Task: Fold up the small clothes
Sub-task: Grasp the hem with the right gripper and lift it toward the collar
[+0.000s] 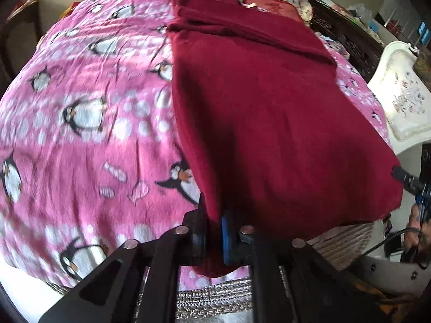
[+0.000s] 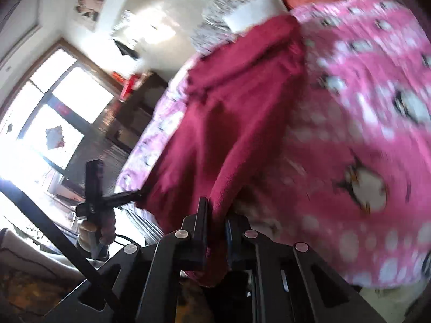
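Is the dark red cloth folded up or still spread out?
Spread out: the dark red cloth lies mostly flat over the penguin blanket, its near corners clamped in both grippers' jaws.

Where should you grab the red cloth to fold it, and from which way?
Grab it at its two near corners, coming from the near edge of the bed. The red cloth lies flat and long on the penguin blanket, so its corners stick out and are easy to pinch. The left gripper and right gripper each appear shut on a near corner already.
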Demonstrator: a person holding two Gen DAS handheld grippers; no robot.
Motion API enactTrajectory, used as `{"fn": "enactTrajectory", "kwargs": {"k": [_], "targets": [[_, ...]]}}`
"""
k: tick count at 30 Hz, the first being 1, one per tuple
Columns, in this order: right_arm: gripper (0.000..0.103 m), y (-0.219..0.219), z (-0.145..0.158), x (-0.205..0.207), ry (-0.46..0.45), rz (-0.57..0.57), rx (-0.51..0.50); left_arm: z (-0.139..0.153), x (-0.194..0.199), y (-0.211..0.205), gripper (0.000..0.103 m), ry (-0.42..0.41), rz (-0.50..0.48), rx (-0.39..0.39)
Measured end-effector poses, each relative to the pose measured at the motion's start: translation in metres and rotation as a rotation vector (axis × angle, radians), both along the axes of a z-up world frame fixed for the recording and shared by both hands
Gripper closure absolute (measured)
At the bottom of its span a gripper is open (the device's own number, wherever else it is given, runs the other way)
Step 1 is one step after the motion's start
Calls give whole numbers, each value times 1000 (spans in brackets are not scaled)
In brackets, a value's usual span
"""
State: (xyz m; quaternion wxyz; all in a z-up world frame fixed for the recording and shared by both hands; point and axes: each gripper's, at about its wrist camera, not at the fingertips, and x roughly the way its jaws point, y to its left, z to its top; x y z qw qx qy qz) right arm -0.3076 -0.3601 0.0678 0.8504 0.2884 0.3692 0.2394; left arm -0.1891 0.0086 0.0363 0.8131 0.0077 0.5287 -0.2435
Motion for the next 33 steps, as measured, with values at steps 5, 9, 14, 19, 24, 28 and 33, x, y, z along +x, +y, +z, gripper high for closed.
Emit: {"fn": "enactTrajectory", "kwargs": {"k": [5, 9, 14, 19, 24, 28, 33], "targets": [[92, -9, 44, 24, -128, 29, 30, 52, 17, 9, 96, -97, 2, -96], [92, -30, 78, 59, -223, -18, 45, 88, 57, 14, 96, -165, 62, -151], [92, -55, 97, 128, -239, -77, 84, 117, 136, 4, 96, -172, 117, -218], [94, -79, 93, 212, -178, -150, 76, 125, 229, -26, 96, -164, 178, -213], [93, -112, 71, 293, -109, -260, 107, 98, 313, -62, 96, -152, 252, -165], [42, -134, 37, 329, 31, -365, 94, 65, 358, -77, 89, -82, 259, -82], [42, -133, 60, 289, -70, -351, -22, 82, 345, -59, 41, -157, 262, -73]]}}
